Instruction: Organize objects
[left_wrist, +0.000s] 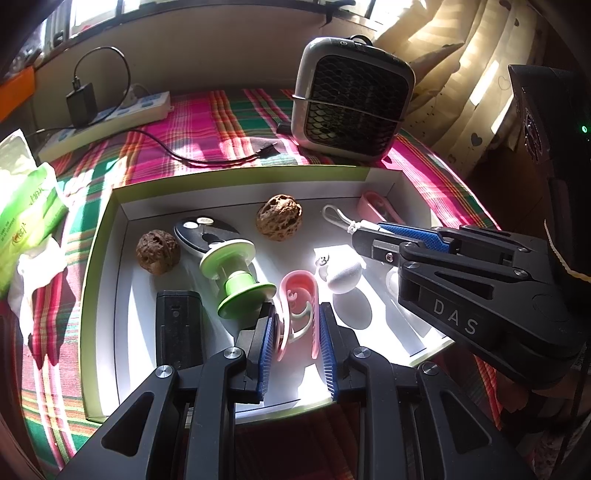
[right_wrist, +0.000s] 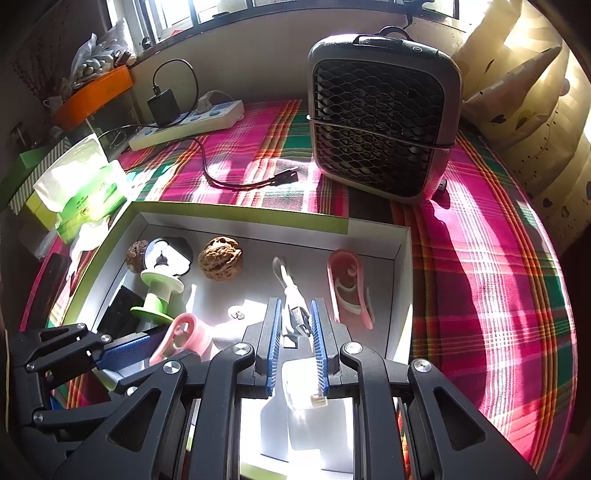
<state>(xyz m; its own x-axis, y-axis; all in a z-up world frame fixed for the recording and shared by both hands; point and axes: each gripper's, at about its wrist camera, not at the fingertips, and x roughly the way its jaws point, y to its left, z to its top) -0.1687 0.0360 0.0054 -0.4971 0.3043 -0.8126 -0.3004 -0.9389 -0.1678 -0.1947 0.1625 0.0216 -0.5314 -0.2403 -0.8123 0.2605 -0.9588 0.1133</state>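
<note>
Now, we go from the nearest things to the farthest:

Left gripper (left_wrist: 297, 334): we see its blue ribbed pads pressed on both sides of a pink plastic clip with a white curl inside (left_wrist: 297, 295); the clip stands on edge, over the near part of the box.

Right gripper (right_wrist: 295, 332): its blue pads are closed on a small white and metal piece with a white cord loop (right_wrist: 291, 295); what this piece is we cannot tell.

Shallow white cardboard box with green rim (left_wrist: 96, 236): it lies on the cloth, and both grippers reach into it.

Inside the box: a green and white plastic spool (left_wrist: 236, 278) lies tilted just left of the held clip; a black rectangular block (left_wrist: 179, 325) is beside it; a small white round thing (left_wrist: 341, 275) sits near the middle.

Farther in the box: two brown wrinkled walnuts (left_wrist: 279, 218), well apart, a dark oval device (left_wrist: 207, 236) between them, and a second pink clip (right_wrist: 349, 288) near the right wall.

Pink and green checked cloth (right_wrist: 480, 277): it covers the table.

Behind the box: a grey heater with black mesh front (right_wrist: 380, 125) and a white power strip (right_wrist: 188, 123).
</note>
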